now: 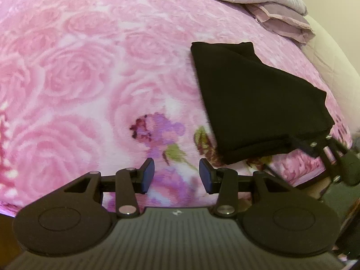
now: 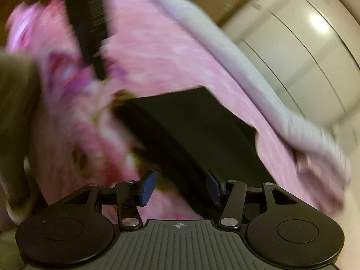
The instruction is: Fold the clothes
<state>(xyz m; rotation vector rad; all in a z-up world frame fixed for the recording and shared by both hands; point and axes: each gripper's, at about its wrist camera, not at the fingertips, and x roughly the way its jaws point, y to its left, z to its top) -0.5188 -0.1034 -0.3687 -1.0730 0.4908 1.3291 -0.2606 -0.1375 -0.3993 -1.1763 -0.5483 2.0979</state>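
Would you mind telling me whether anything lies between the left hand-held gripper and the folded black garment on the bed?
Nothing visible does. The left hand-held gripper hangs open over the pink rose blanket, and only bare blanket separates it from the folded black garment, up and to its right.

I see one black garment, plain and dark with no print showing, folded into a compact, roughly four-sided stack of several layers. It lies flat on the pink rose-patterned blanket of the bed, toward the right side from my left camera. Its near edge shows the thick doubled layers; the far edge has a stepped corner. In my right camera the same garment sits directly ahead, blurred.
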